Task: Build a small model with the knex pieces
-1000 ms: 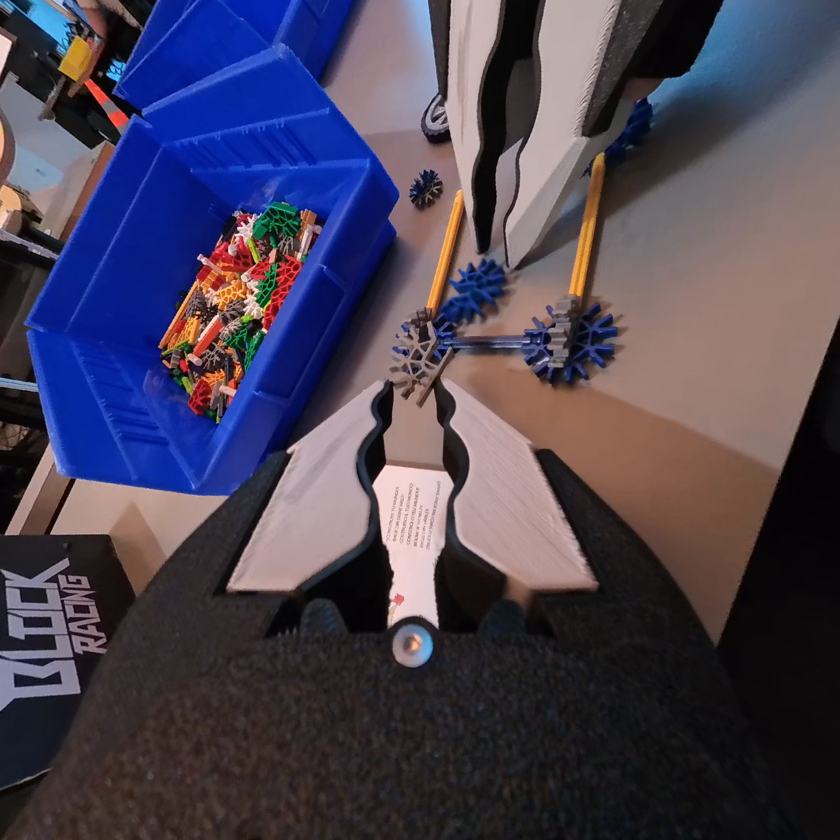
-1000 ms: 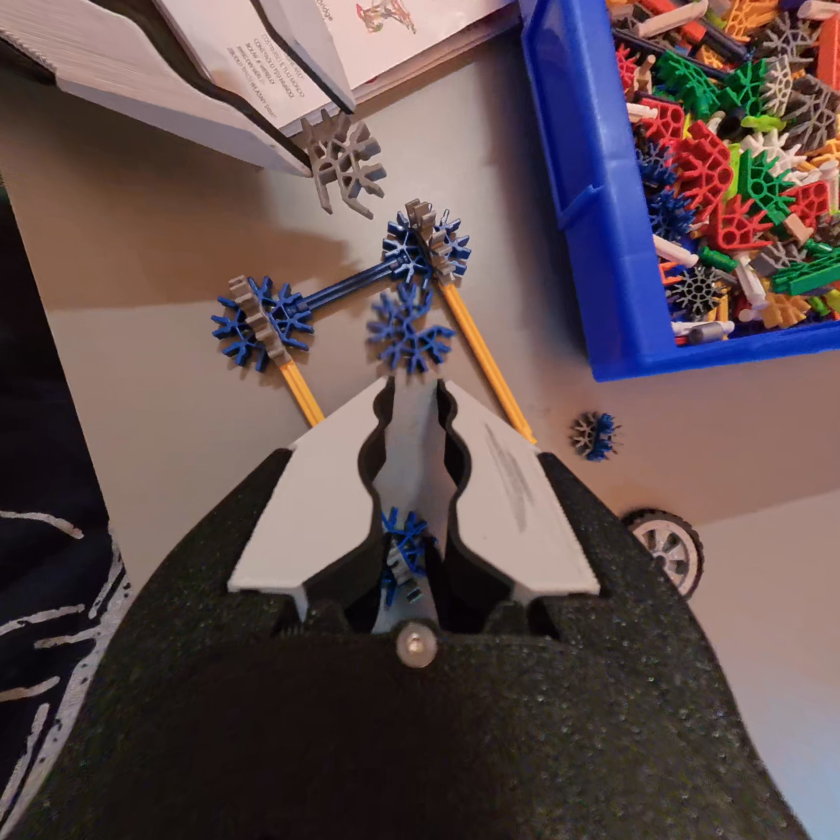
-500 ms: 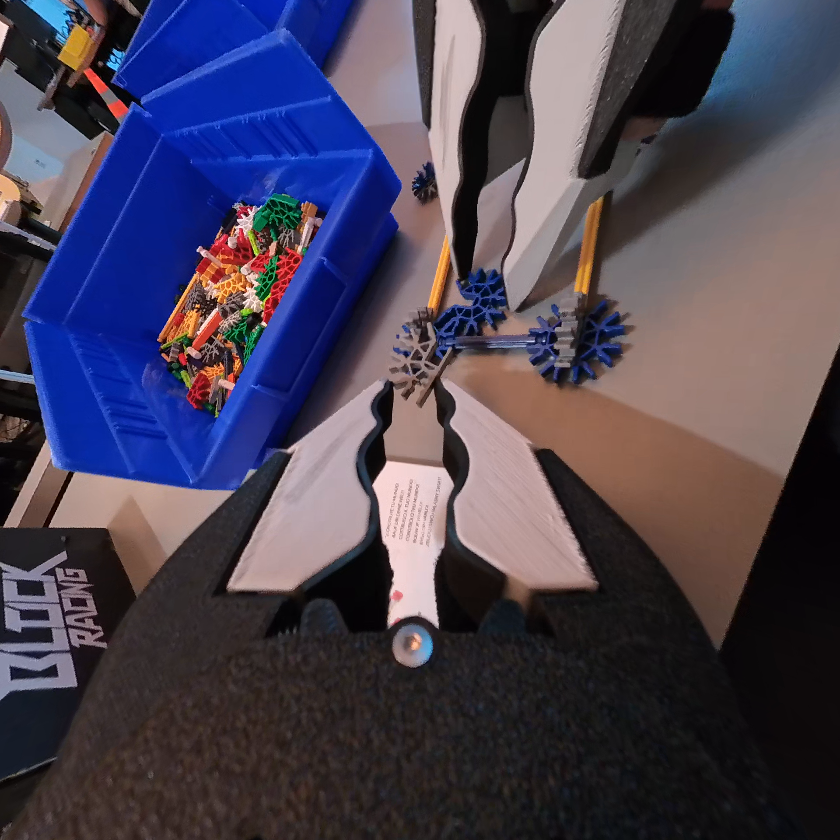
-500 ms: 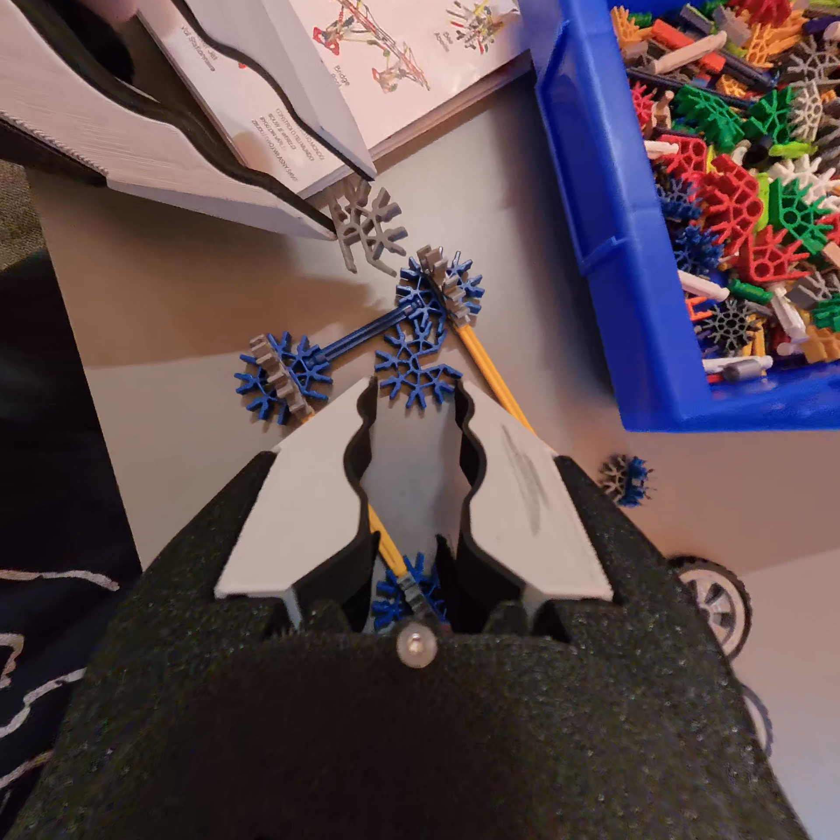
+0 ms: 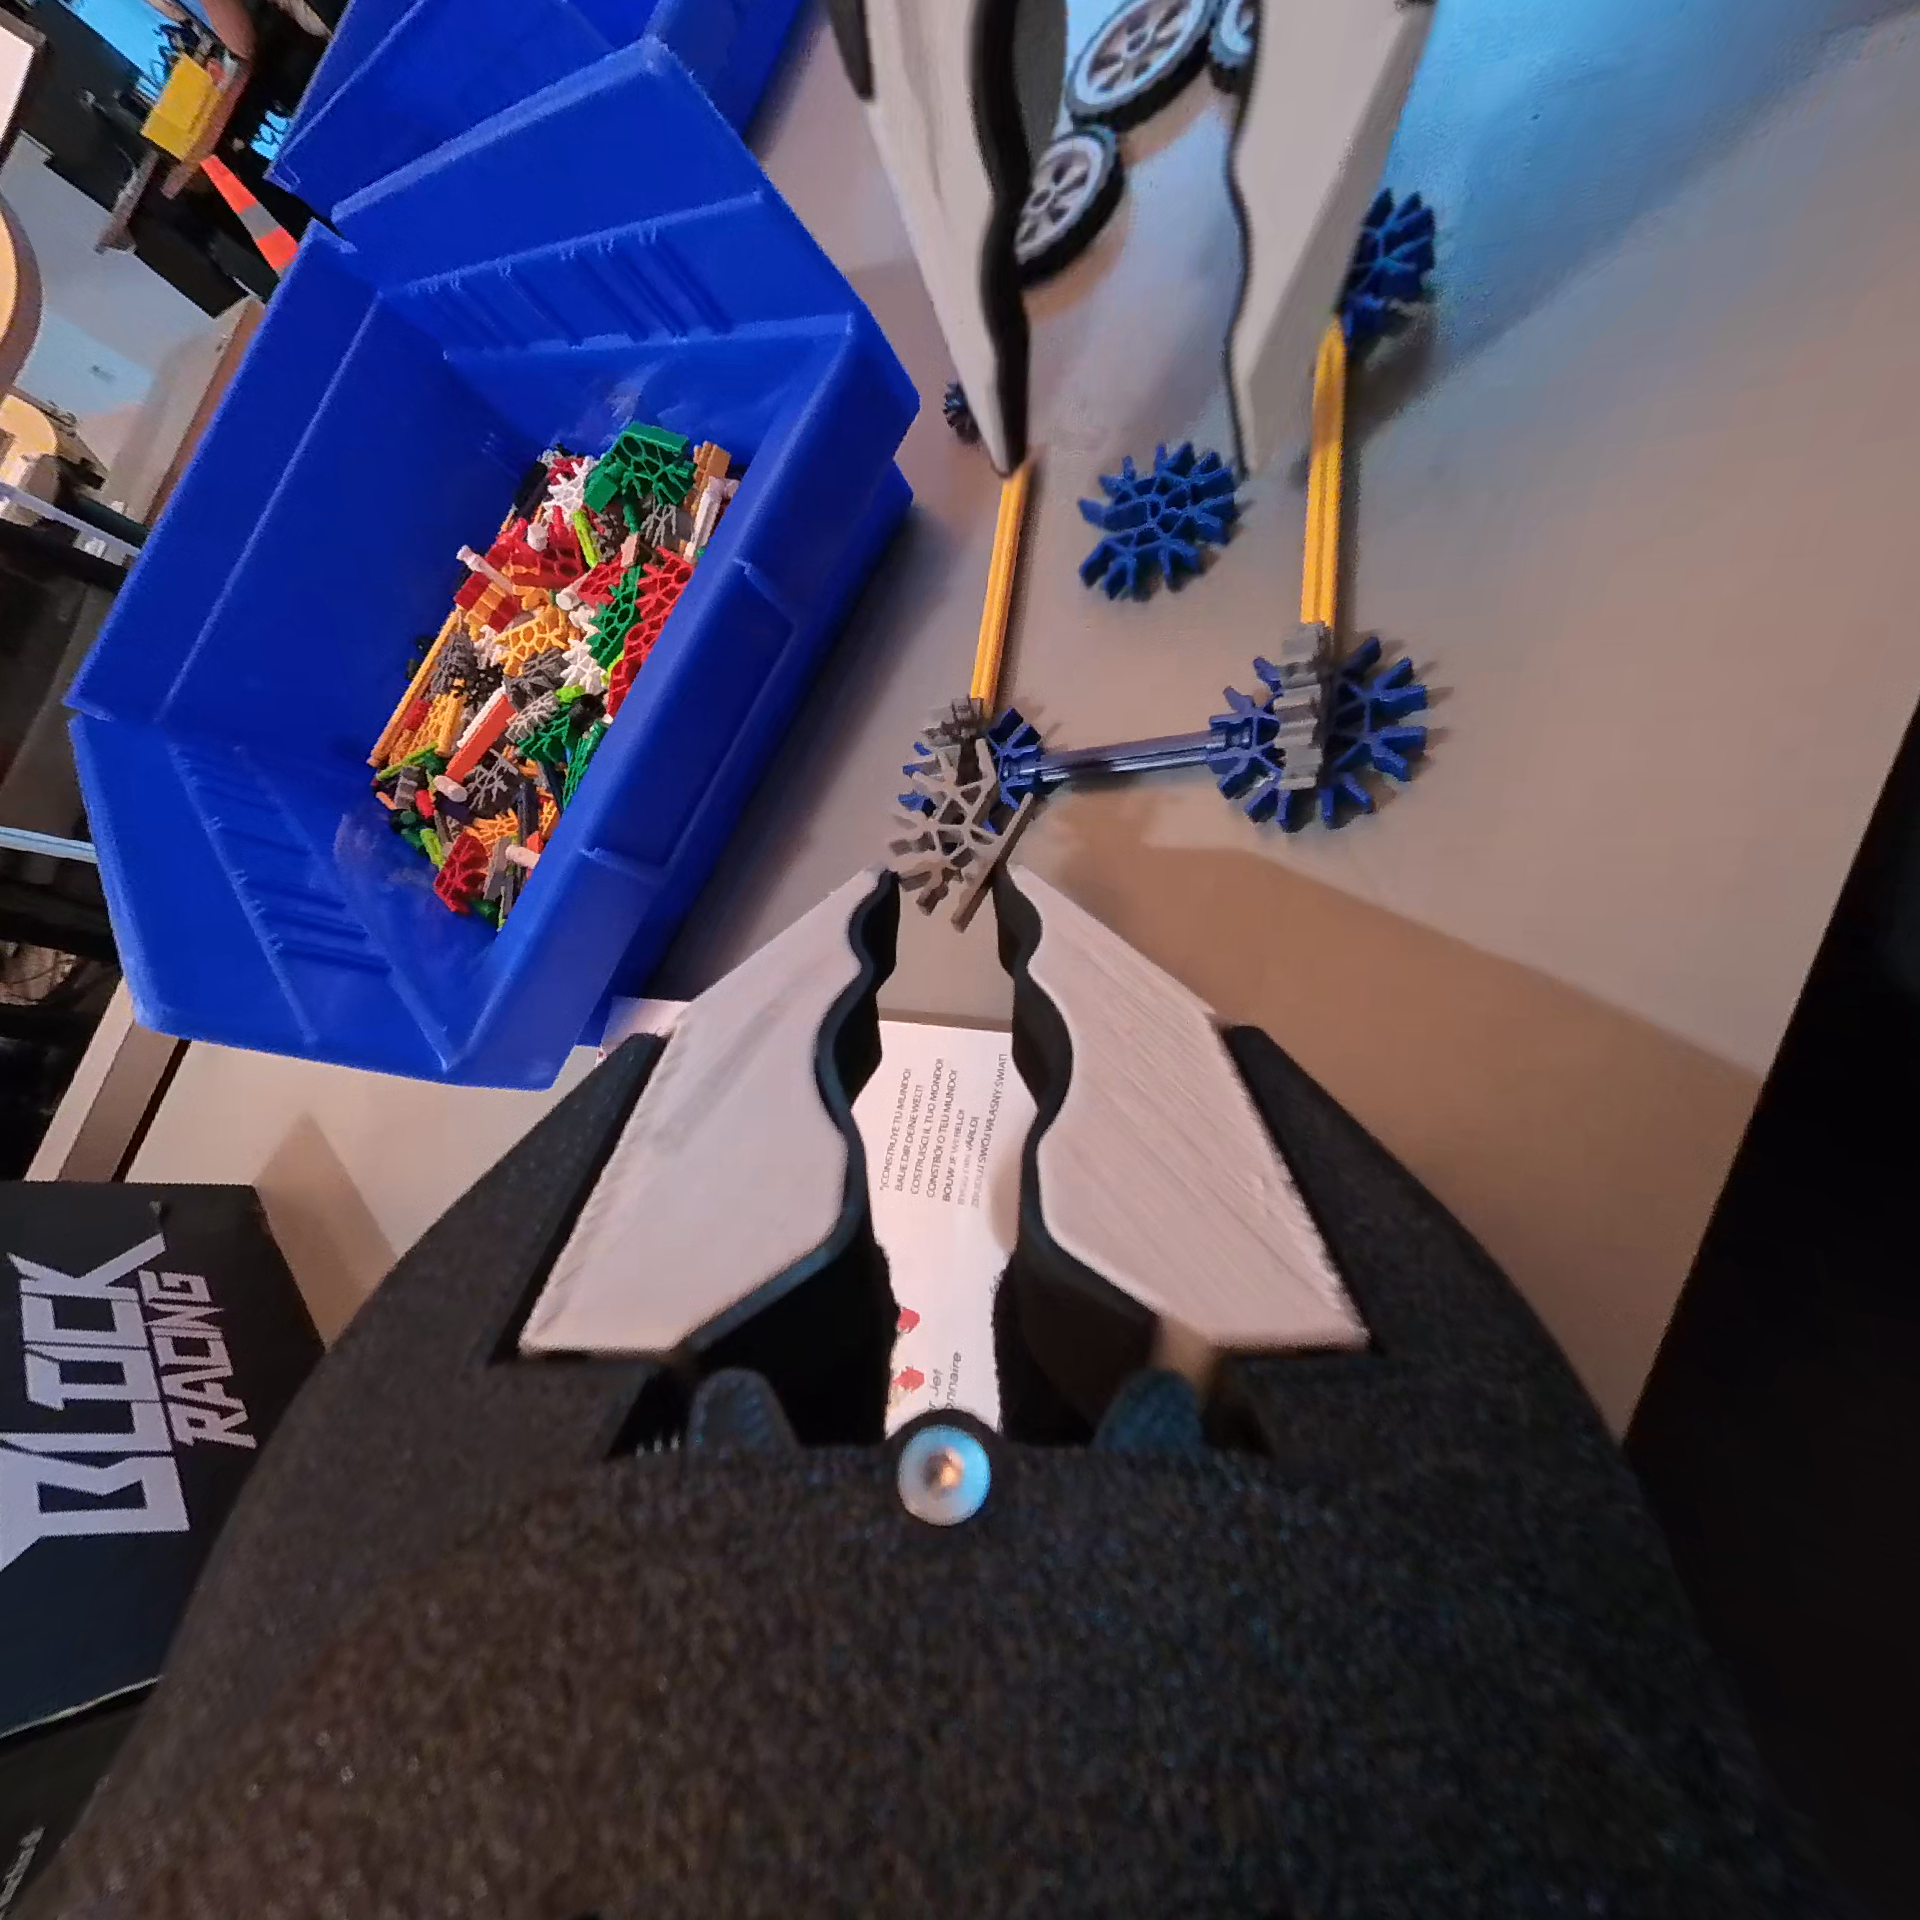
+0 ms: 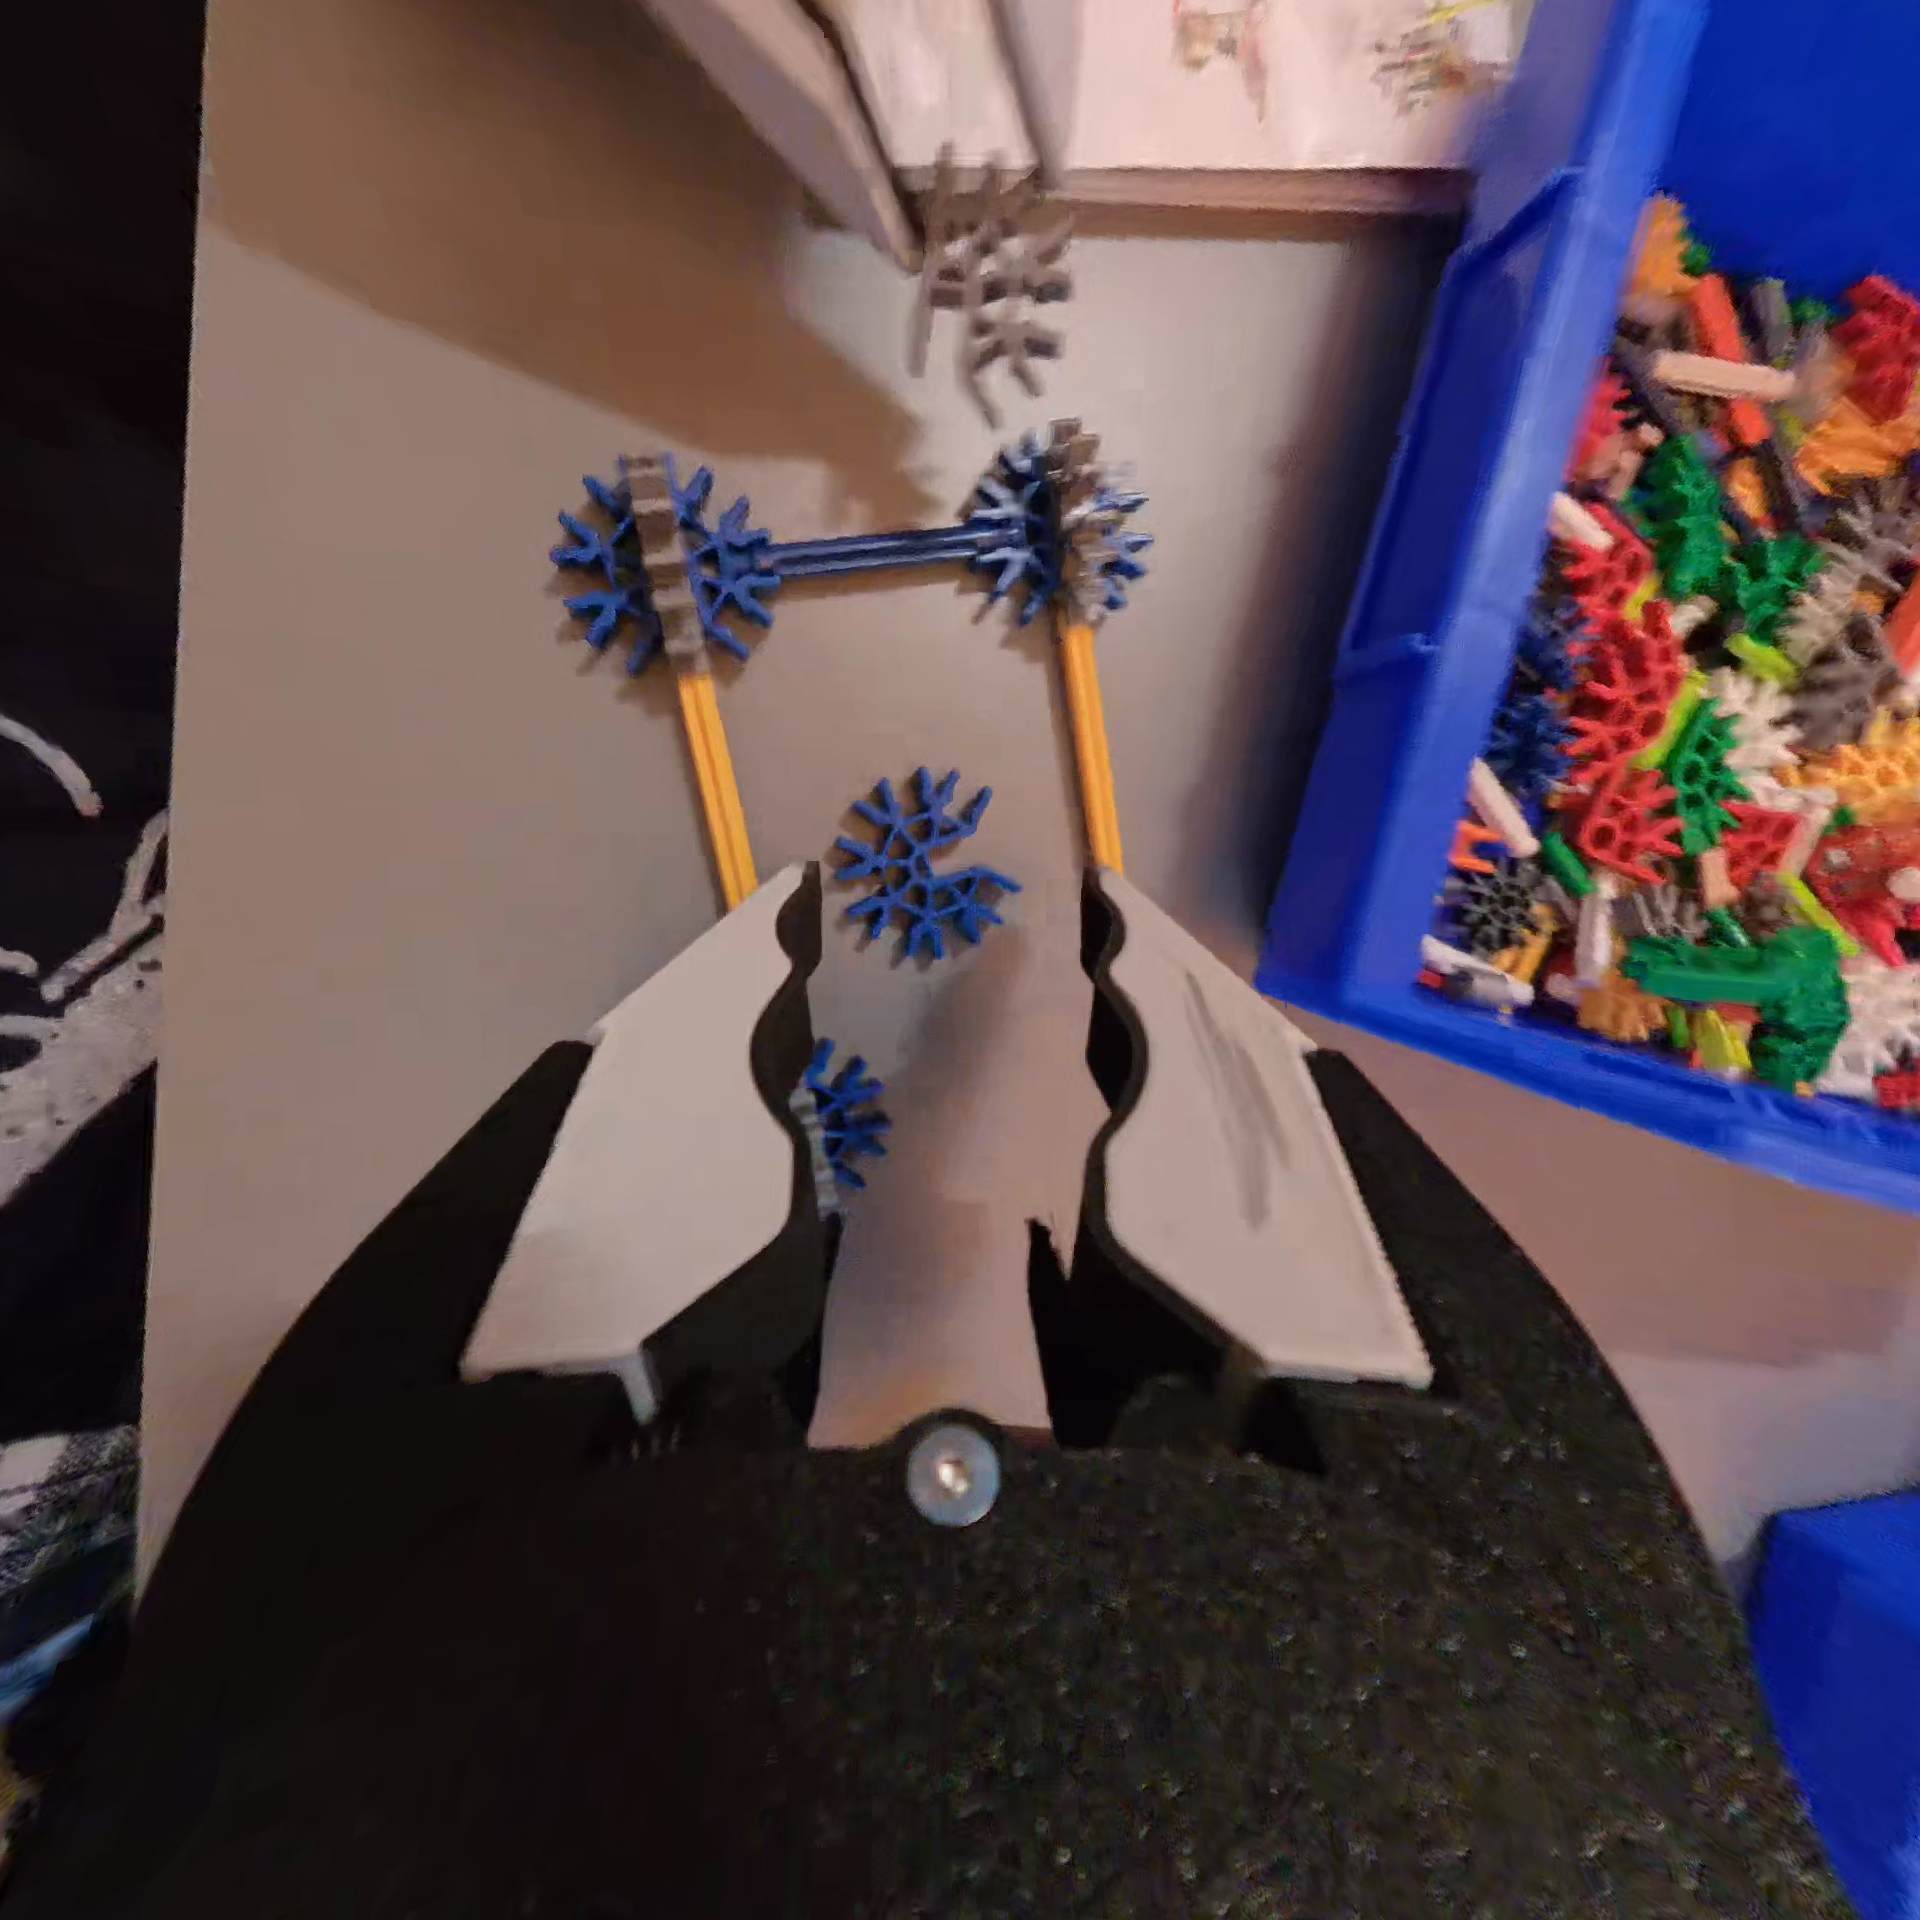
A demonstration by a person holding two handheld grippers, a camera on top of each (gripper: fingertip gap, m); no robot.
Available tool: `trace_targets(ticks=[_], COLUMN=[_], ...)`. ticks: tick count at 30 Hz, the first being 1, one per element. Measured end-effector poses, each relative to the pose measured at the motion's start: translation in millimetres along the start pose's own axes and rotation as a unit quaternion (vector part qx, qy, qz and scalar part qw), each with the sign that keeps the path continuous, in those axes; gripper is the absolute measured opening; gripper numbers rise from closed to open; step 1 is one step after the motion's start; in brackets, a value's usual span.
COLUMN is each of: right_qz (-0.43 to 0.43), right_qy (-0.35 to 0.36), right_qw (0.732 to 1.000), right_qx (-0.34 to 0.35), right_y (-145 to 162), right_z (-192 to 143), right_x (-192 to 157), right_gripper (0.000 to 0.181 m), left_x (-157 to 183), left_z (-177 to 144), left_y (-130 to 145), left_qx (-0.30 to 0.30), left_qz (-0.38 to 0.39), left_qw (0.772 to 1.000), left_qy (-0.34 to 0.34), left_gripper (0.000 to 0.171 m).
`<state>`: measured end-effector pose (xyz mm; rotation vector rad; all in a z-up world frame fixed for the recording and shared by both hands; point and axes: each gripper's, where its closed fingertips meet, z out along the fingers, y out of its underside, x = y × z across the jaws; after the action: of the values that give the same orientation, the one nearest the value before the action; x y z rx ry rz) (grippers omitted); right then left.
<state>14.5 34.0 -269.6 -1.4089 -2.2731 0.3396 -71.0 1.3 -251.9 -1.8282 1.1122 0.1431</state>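
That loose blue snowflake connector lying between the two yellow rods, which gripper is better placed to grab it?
Probably the right gripper. Its fingers are spread open and the loose blue snowflake connector lies flat just beyond their tips. The left gripper is shut on a grey connector, farther from it.

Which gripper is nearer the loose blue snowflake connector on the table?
Right. The right gripper is open, its fingertips either side of the blue connector. The left gripper is farther off, beyond the blue rod, shut on a grey connector.
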Motion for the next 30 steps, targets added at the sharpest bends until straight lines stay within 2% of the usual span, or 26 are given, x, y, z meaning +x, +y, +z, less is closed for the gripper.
trace_targets(ticks=[6,9,13,21,24,30], right_qz=[0.188,0.237,0.239,0.213,0.211,0.169], right_qy=[0.018,0.022,0.041,0.037,0.019,-0.054], right_qw=[0.982,0.971,0.97,0.976,0.976,0.972], right_qx=[0.011,0.023,0.008,0.028,0.056,0.153], right_y=[4,1,6,-1,-10,-49], right_z=[-10,-4,10,12,6,-16], right_x=[9,1,-4,-2,-3,-15], right_gripper=[0.047,0.044,0.039,0.037,0.037,0.037], left_x=[-1,0,1,2,2,0], left_z=[1,5,6,1,-1,-7], left_y=[0,0,-5,-3,-4,-19], left_qx=[0.004,0.003,0.006,0.01,0.018,0.05], left_qz=[-0.006,-0.004,-0.001,-0.013,-0.012,0.004], left_qw=[1.0,1.0,1.0,1.0,1.0,0.999], left_qy=[0.0,0.004,0.005,-0.001,-0.005,-0.017], left_gripper=[0.016,0.016,0.016,0.016,0.016,0.016])
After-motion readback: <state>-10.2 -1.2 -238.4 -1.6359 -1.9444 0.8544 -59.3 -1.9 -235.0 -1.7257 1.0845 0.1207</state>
